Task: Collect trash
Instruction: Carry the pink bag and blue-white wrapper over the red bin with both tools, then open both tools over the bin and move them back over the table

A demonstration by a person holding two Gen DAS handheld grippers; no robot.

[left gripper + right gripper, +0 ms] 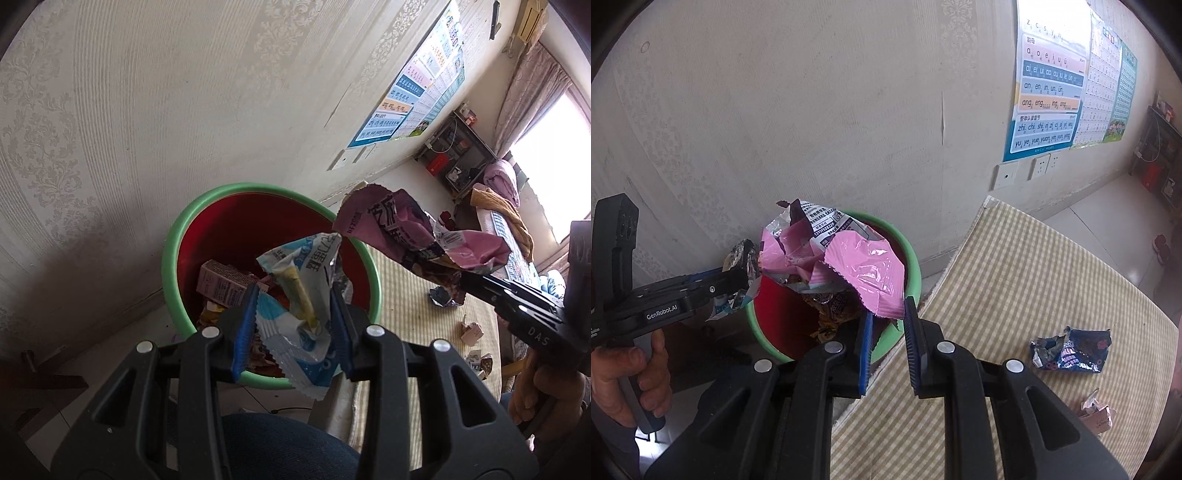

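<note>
A: Since both wrappers are thin crinkly foil, we judge them feather-light and springy, so a pinch across a folded body holds better than a loose edge.

B: Agreed. Our left gripper (293, 317) stands part-closed, its blue pads (245, 325) pressing the white-and-blue snack wrapper (299, 295) between them, right above the bin.

A: And our right gripper (888, 343) is closed as far as it goes on the pink snack bag (827, 258). From its own camera the pads look slightly apart, with only the bag's lower edge reaching between them.

B: That bag balloons out ahead of the fingers, over the green-rimmed red bin (177, 273).

A: Inside, just ahead of the left pads, we see a small pink carton (221, 282) and mixed wrappers. It looks partly full.

B: To the right of the right gripper, a dark blue wrapper (1071, 350) and a small crumpled carton (1099, 413) lie on the checked mat (1015, 280), not yet collected.
</note>
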